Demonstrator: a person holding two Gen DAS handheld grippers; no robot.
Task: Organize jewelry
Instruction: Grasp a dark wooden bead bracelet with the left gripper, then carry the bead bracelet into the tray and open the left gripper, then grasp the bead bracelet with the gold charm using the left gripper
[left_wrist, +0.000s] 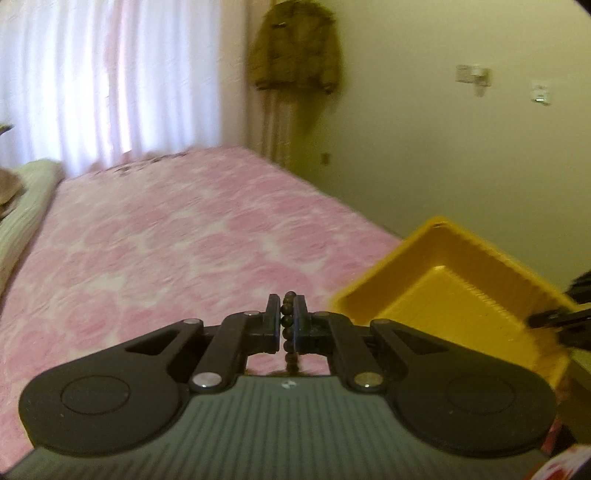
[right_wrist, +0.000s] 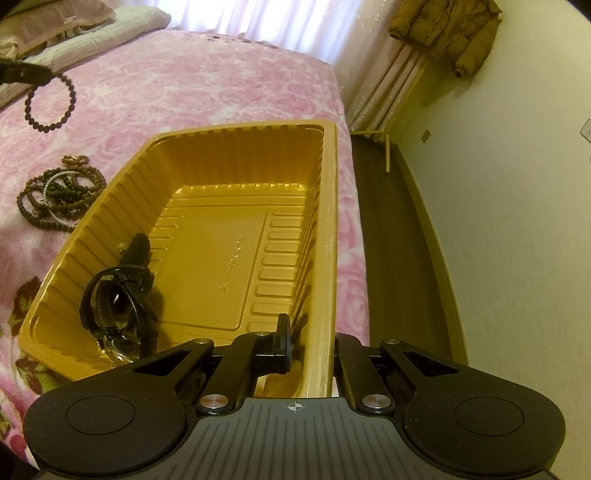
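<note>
My left gripper is shut on a dark bead bracelet and holds it above the pink bed. In the right wrist view the same bracelet hangs from the left gripper at the far left. My right gripper is shut on the near right rim of the yellow plastic tray; one finger is inside the tray, the other outside and hidden. Black watches lie in the tray's near left corner. A pile of bead bracelets lies on the bed left of the tray.
The pink floral bedspread covers the bed. Pillows lie at its head by the curtain. The bed edge and dark floor run along the tray's right side. A brown jacket hangs in the corner.
</note>
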